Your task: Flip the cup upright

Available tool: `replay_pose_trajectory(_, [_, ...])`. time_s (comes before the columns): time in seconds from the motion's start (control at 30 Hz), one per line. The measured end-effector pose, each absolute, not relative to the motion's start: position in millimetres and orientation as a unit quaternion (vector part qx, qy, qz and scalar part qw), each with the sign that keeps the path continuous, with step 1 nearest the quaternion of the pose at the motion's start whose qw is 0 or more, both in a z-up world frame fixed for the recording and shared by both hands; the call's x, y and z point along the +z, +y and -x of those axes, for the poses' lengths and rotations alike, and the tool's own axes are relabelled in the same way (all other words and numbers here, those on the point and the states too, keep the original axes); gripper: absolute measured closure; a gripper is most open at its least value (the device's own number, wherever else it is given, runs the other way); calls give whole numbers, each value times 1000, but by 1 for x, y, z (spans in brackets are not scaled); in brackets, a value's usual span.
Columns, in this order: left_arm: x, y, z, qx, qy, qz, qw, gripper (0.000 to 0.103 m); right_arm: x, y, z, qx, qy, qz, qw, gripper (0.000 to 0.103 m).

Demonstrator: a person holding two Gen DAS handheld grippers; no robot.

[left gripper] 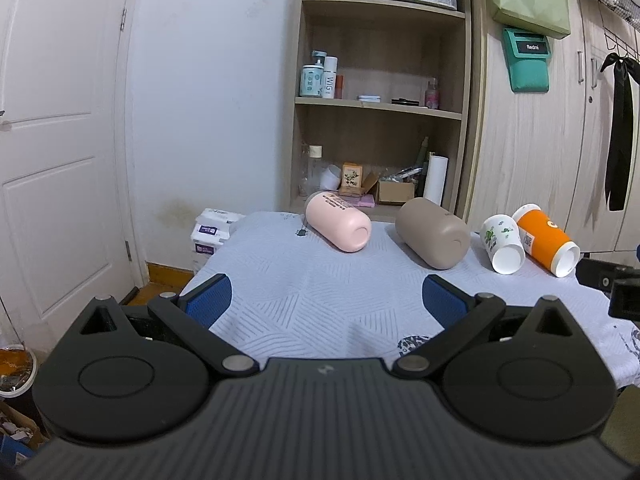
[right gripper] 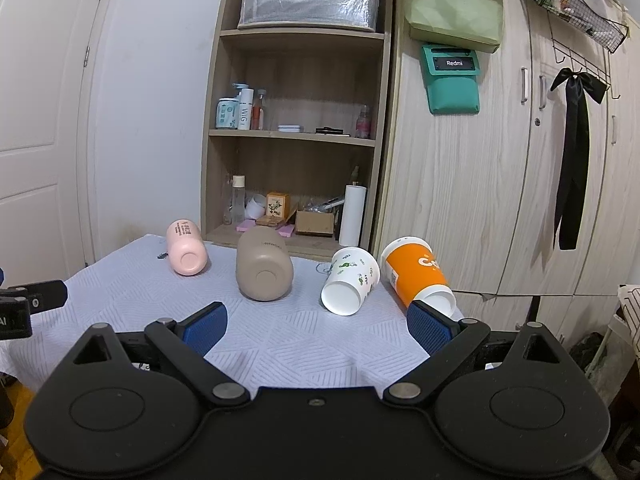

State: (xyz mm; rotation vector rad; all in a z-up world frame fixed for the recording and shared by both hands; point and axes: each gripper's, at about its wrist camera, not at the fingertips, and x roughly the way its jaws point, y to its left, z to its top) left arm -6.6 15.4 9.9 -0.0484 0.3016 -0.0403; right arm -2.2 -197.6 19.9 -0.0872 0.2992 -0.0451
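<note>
Several cups lie on their sides in a row on the table, bases toward me: a pink cup (left gripper: 338, 222) (right gripper: 185, 247), a taupe cup (left gripper: 434, 233) (right gripper: 264, 264), a white cup with green print (left gripper: 502, 243) (right gripper: 350, 286) and an orange cup (left gripper: 546, 239) (right gripper: 418, 276). My left gripper (left gripper: 326, 304) is open and empty above the cloth, short of the pink and taupe cups. My right gripper (right gripper: 316, 330) is open and empty, short of the white cup; its right finger (right gripper: 430, 330) sits just in front of the orange cup's base.
A pale patterned cloth (left gripper: 316, 304) (right gripper: 128, 300) covers the table. A wooden shelf (left gripper: 380, 104) (right gripper: 296, 136) with bottles and boxes stands behind it, a wardrobe (right gripper: 480, 200) to the right, a white door (left gripper: 48, 160) to the left. The other gripper shows at the view edges (left gripper: 616, 284) (right gripper: 24, 304).
</note>
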Motion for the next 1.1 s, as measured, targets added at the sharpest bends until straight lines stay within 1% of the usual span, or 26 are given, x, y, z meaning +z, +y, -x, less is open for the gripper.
replay_pose_trajectory(0.53, [12, 9, 9, -14, 149, -1, 989, 0, 21, -202, 0, -34, 148, 31, 988, 4])
replay_pose_trajectory(0.83, [16, 12, 16, -30, 121, 11, 992, 0, 24, -209, 3, -45, 132, 18, 990, 4])
replay_pose_trajectory(1.1, [15, 13, 16, -28, 124, 11, 992, 0, 26, -207, 7, -45, 126, 24, 991, 4])
